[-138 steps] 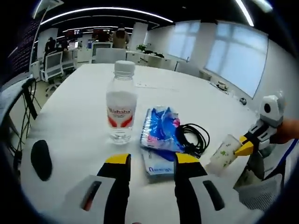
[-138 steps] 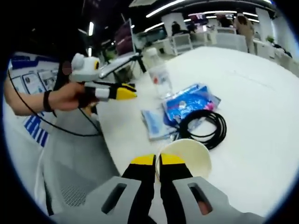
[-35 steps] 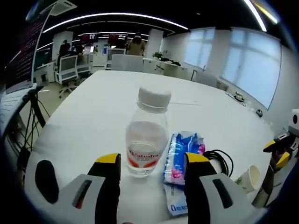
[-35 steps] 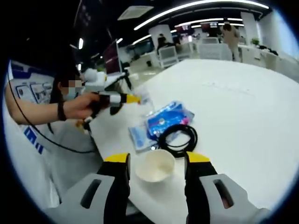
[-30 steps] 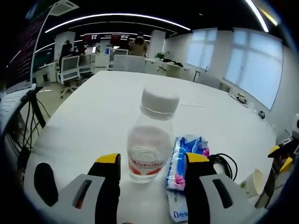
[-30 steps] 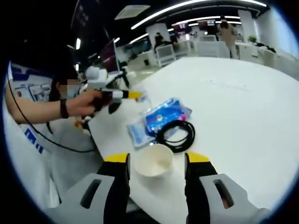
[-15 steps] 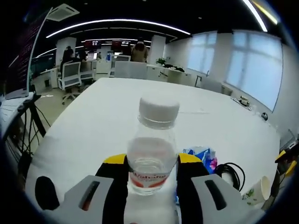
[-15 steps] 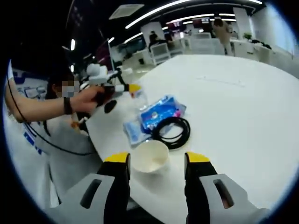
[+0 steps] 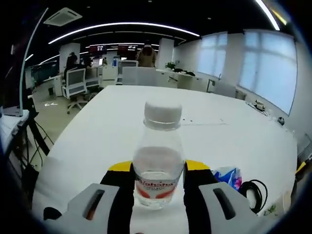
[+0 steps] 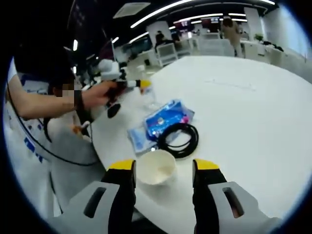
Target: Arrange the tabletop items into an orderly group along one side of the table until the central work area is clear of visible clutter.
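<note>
1. Where the white tabletop (image 9: 97, 126) stretches far toward office chairs and windows, it carries all the items near its near edge.
2. Upright between the yellow-tipped jaws of the left tongs (image 9: 158, 168), the clear water bottle (image 9: 158, 161) with a white cap and red label is clamped on both sides at its lower body; in the right gripper view the left tongs (image 10: 141, 84) sit at the far left, held by a person's hand (image 10: 100, 95).
3. Right of the bottle in the left gripper view lie the blue snack packet (image 9: 228, 176) and the coiled black cable (image 9: 253, 187), close together.
4. Seen from the right gripper view, the blue snack packet (image 10: 163, 119) overlaps a pale tissue pack (image 10: 136, 136), and the black cable (image 10: 178, 139) lies touching the packet's near side.
5. Standing on the tabletop, the paper cup (image 10: 155, 168) sits between the jaws of the right tongs (image 10: 163, 168), which are spread wide and do not touch it.
</note>
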